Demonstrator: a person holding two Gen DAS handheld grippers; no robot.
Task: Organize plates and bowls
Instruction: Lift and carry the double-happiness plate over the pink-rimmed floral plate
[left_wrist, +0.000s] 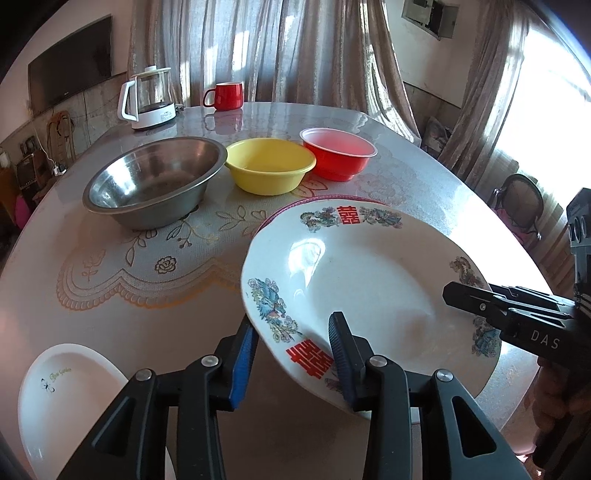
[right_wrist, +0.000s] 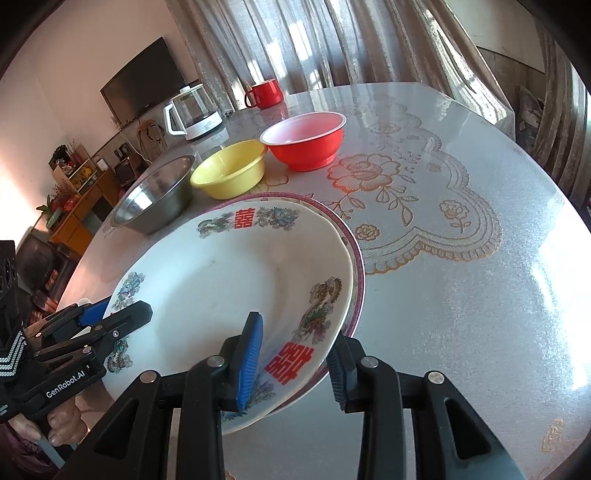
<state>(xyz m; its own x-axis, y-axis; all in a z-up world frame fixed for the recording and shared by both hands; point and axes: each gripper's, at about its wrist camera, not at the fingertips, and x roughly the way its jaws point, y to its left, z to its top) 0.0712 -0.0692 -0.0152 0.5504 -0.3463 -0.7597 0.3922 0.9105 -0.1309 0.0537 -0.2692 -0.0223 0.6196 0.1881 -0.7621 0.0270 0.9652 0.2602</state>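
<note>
A white plate (left_wrist: 369, 280) with red characters and dragon prints is tilted over a pink-rimmed plate (left_wrist: 317, 201) on the table. My left gripper (left_wrist: 293, 332) straddles its near rim with the jaws wide, not clamped. My right gripper (right_wrist: 295, 343) straddles the opposite rim (right_wrist: 236, 280), jaws also apart; it shows in the left wrist view (left_wrist: 465, 291). A steel bowl (left_wrist: 155, 181), a yellow bowl (left_wrist: 269, 164) and a red bowl (left_wrist: 338, 153) stand in a row behind. A small white plate (left_wrist: 70, 391) lies at the near left.
A glass kettle (left_wrist: 149, 98) and a red mug (left_wrist: 225, 96) stand at the table's far edge. The round table (right_wrist: 461, 314) has a lace-pattern cover. A chair (left_wrist: 521, 203) stands at the right.
</note>
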